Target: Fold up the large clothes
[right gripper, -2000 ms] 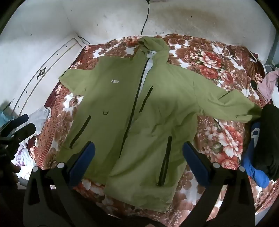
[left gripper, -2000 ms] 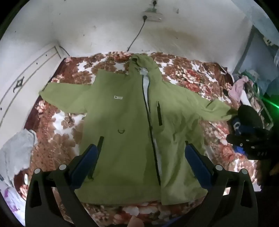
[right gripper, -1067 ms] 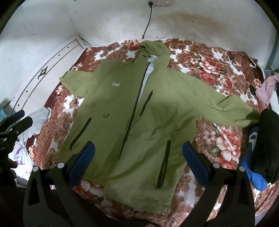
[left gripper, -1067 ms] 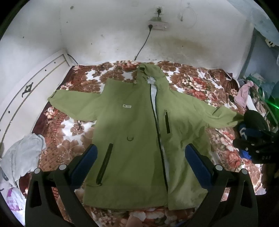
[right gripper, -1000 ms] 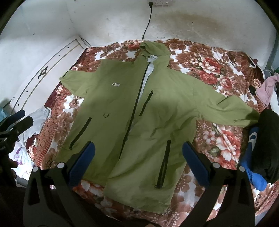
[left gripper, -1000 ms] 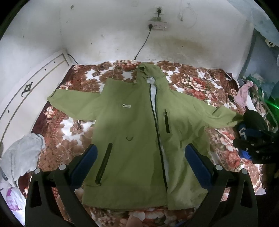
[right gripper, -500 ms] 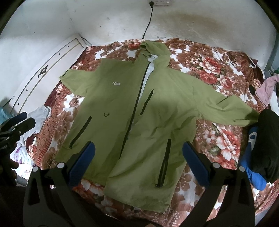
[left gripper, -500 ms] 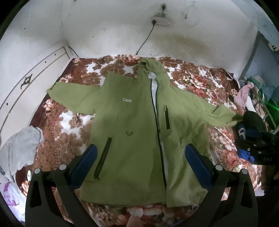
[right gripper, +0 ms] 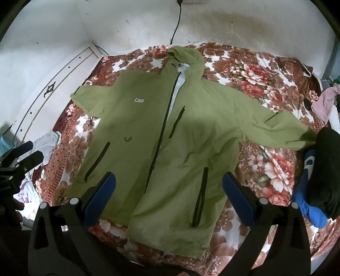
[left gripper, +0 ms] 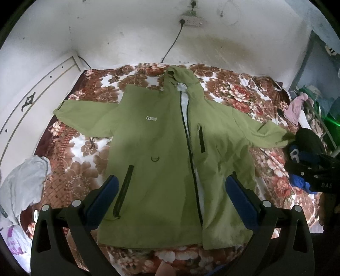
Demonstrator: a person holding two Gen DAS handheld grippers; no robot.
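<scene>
A large olive-green hooded jacket [left gripper: 161, 148] lies flat, front up, on a floral bedspread [left gripper: 240, 97], sleeves spread out left and right, hood toward the far wall. It also shows in the right wrist view [right gripper: 174, 135]. My left gripper [left gripper: 170, 186] is open and empty, held above the jacket's lower hem. My right gripper [right gripper: 169, 182] is open and empty, above the hem too. The left gripper shows at the left edge of the right wrist view [right gripper: 19, 157], and the right gripper at the right edge of the left wrist view [left gripper: 318, 167].
A pile of black and blue clothes [right gripper: 318, 174] lies at the right sleeve's end. A grey garment [left gripper: 23, 182] lies left of the bed by a white headboard [left gripper: 31, 99]. Pink cloth [right gripper: 325, 102] sits far right. A wall socket with cord [left gripper: 191, 17] is behind.
Both grippers stay open and hover; the left wrist view has shifted slightly, with the jacket sitting a little higher and closer than a second ago. The jacket has not moved.
</scene>
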